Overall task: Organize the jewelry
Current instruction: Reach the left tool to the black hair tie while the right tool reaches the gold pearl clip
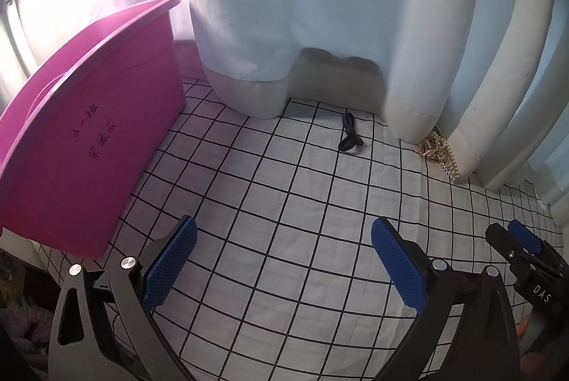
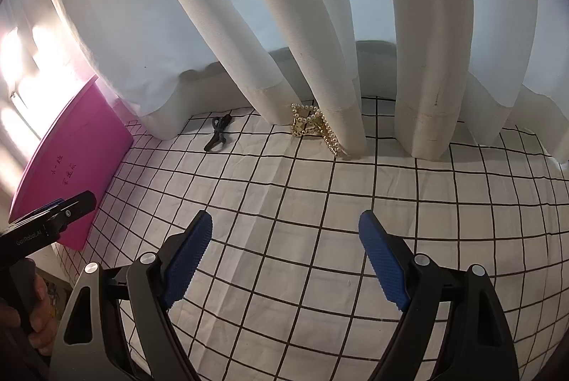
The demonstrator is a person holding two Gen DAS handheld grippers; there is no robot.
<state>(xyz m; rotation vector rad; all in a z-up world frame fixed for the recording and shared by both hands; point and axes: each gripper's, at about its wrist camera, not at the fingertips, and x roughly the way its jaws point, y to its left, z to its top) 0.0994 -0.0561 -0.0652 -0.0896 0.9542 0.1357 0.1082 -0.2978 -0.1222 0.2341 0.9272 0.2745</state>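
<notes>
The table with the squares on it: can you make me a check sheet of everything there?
Surface: white grid cloth, flat.
Job's things: gold pearl clip against the curtain hem; black clip lying apart from it; pink bin at the left edge.
Clutter: nothing seen.
Grippers: left gripper and right gripper open, fingers empty, above the cloth.
Cables: nothing seen.
Surroundings: white curtain hanging onto the cloth.

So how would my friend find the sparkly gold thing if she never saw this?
Start at the white curtain hanging down to the checked cloth. The gold hair clip edged with pearls lies at the foot of a curtain fold, partly tucked against it. The only other small thing nearby, the black clip, is plain and dark, lying nearer the pink bin.
</notes>
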